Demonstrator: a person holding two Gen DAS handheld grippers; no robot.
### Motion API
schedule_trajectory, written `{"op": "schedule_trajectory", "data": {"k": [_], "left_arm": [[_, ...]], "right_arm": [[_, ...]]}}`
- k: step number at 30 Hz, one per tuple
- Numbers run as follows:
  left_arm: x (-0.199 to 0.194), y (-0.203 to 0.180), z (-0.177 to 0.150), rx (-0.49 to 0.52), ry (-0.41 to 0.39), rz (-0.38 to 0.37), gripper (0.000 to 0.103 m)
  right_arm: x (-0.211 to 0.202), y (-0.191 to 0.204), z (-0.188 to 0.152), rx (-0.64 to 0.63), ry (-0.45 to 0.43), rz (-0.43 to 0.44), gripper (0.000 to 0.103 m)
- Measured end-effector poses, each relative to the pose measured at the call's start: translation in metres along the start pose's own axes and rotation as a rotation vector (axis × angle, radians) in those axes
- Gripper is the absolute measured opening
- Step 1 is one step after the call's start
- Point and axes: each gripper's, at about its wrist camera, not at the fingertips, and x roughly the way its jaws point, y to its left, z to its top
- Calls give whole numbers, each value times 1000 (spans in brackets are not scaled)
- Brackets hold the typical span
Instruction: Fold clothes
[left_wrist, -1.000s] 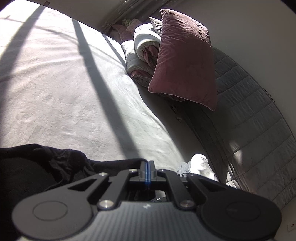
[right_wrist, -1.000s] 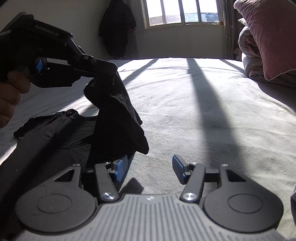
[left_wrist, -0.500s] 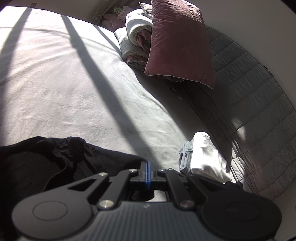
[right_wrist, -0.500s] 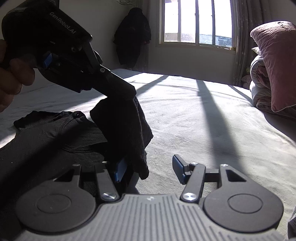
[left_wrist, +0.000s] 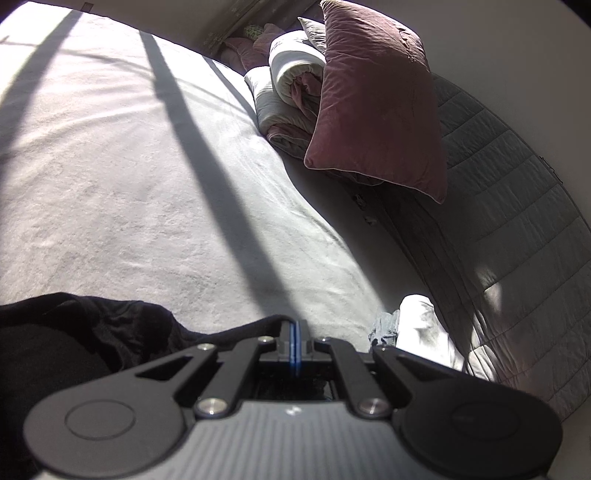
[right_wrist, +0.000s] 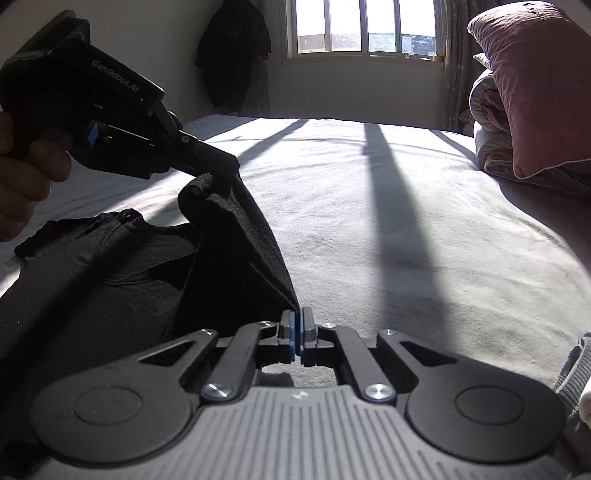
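A black garment (right_wrist: 110, 266) lies spread on the white bed (right_wrist: 369, 240) at the left. One side of it is lifted into a taut fold (right_wrist: 240, 251). My left gripper (right_wrist: 225, 170), held by a person's hand (right_wrist: 22, 177), is shut on the top of that fold. In its own view the left gripper (left_wrist: 295, 326) shows its pads pressed together over the black garment (left_wrist: 92, 332). My right gripper (right_wrist: 297, 321) has its jaws closing fully, and the blue pads meet on the fold's lower corner.
A pink pillow (left_wrist: 376, 103) and a rolled duvet (left_wrist: 291, 74) lean against the quilted grey headboard (left_wrist: 517, 221). Folded white and grey clothes (left_wrist: 421, 325) sit near the headboard. A window (right_wrist: 365, 29) and a hanging dark coat (right_wrist: 232, 55) are beyond the bed.
My right gripper went from wide open beside the hanging cloth to shut on its lower corner. The left gripper lifted slightly, and the fold now stretches taut between both grippers.
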Motion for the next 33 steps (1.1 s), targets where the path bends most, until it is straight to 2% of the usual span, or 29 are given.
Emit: {"op": "schedule_trajectory", "data": {"k": [4,6,9,13,15,16,19,20,22,24,28,30,33], "left_arm": [[40,-4,-4,-7,9,-16,0],[62,-3,-9,-20,24,-20,0],[91,3,-19,-41,44,-8,0],[125,15,-32,-72,62,26,0],[129,25,-37,-97,37,10,1],[128,29,-37,-115,25,-3,1],[115,34,-35,-140,-9,2,5],[109,33,-33,-132,-15,9,9],[90,28,-31,-104,-33,23,27],[68,22,-31,-66,-40,67,32],[29,20,-36,1,-36,183,33],[12,25,-44,8,-54,221,33],[-5,44,-60,-26,-87,171,32]], "right_arm": [[-24,-7,-1,6,9,-68,1],[-27,-6,-4,-14,48,-121,1],[-20,-5,-12,-55,154,-245,0],[-14,-20,-23,7,197,-261,1],[-13,-20,-25,23,193,-207,2],[-12,-17,-26,19,186,-163,8],[-11,-14,-24,41,157,-96,13],[-11,-15,-22,56,145,-74,14],[-11,-16,-21,72,138,-51,15],[-7,-17,-21,84,151,-54,18],[0,-17,-19,98,162,-62,42],[-1,-18,-19,107,155,-60,43],[-3,-21,-18,136,138,-47,43]]}}
